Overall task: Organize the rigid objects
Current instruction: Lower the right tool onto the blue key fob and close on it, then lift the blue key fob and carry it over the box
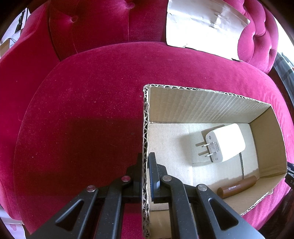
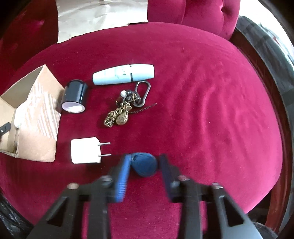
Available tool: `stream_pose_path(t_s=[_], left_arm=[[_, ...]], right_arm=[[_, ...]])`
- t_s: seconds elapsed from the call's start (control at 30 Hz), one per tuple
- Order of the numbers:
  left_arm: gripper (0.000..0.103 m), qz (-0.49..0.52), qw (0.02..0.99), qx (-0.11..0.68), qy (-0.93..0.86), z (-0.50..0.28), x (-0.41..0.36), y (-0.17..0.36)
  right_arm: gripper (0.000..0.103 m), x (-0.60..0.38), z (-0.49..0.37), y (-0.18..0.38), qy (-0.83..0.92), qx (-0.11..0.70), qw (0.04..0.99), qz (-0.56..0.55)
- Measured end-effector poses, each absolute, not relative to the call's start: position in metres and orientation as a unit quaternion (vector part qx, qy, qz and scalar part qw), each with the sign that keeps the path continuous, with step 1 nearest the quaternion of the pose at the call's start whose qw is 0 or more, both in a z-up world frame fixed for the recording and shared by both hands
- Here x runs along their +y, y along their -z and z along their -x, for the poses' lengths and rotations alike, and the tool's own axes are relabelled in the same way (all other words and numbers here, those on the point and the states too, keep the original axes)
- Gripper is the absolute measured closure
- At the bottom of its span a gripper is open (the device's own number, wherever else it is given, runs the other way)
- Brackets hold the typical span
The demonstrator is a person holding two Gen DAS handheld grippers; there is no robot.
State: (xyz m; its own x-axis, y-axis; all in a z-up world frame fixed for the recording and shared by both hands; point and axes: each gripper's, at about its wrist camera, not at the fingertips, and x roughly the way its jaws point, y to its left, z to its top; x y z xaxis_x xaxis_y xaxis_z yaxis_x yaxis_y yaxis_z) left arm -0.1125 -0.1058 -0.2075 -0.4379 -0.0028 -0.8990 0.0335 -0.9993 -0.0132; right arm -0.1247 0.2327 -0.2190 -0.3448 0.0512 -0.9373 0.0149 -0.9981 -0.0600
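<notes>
My left gripper [image 1: 145, 161] is shut on the left wall of an open cardboard box [image 1: 146, 128] on a red velvet seat. Inside the box lie a white charger plug [image 1: 223, 145] and a brown tube [image 1: 237, 186]. My right gripper [image 2: 144, 163] is open around a blue egg-shaped object [image 2: 144, 164] on the seat, with a gap on its right side. Beyond it lie a white plug [image 2: 85, 151], a brass keychain [image 2: 126, 104], a dark cylinder [image 2: 74, 96] and a white tube [image 2: 123, 74]. The box also shows in the right wrist view [image 2: 38, 117], at the left.
The red velvet chair seat [image 1: 82, 110] has a tufted backrest behind it. A sheet of pale cardboard [image 1: 202, 25] leans against the backrest, also visible in the right wrist view [image 2: 102, 16]. The seat's dark wooden edge [image 2: 275, 183] curves along the right.
</notes>
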Motion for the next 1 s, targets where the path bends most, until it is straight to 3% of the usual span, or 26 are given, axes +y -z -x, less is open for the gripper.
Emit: stream_pose_path(t_s=[1.0], left_arm=[[0.098, -0.530, 0.011, 0.014, 0.848, 0.111, -0.105, 0.207]], right_arm=[[0.071, 0.217, 0.118, 0.167, -0.832, -0.017, 0.003, 0.554]])
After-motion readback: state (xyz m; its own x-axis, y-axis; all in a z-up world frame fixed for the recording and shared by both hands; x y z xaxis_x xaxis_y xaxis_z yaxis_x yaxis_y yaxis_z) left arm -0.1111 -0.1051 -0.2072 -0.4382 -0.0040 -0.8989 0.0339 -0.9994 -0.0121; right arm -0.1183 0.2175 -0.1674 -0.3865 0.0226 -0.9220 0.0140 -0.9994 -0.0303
